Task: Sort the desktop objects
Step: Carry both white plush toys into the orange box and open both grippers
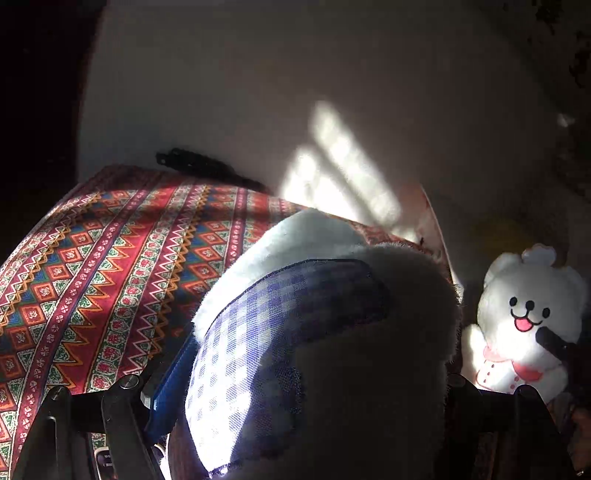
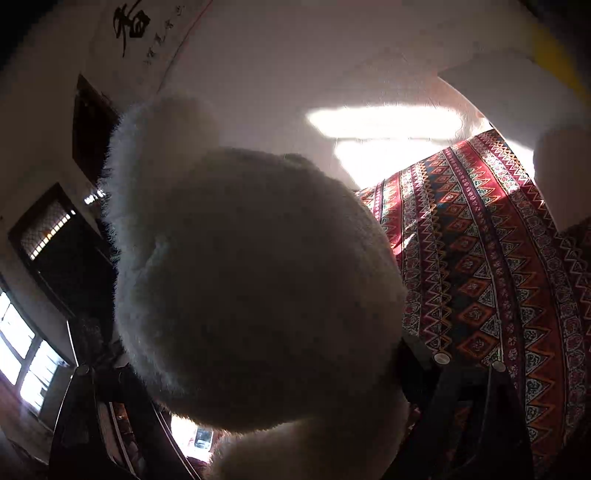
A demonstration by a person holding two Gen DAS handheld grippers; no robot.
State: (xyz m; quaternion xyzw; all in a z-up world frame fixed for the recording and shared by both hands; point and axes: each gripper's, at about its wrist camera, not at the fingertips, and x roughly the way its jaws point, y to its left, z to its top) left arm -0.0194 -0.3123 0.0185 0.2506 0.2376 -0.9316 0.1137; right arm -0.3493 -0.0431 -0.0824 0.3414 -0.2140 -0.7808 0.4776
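A white plush toy with a blue-and-white checked cloth panel [image 1: 266,350] fills the lower middle of the left wrist view. My left gripper [image 1: 306,391] is shut on it, and the blue pad of one finger [image 1: 170,391] presses its left side. To the right a white plush bear [image 1: 524,306] with a smiling face and red collar faces this camera, with a black finger [image 1: 550,339] against its cheek. In the right wrist view the back of that bear's head [image 2: 258,280] blocks most of the frame, and my right gripper [image 2: 266,369] is shut on it.
A red patterned tablecloth [image 1: 92,266] covers the table, also seen as the tablecloth [image 2: 480,266] on the right. A black object [image 1: 192,162] lies at its far edge by the white wall. Calligraphy [image 2: 129,29] and dark frames [image 2: 62,251] hang on the left.
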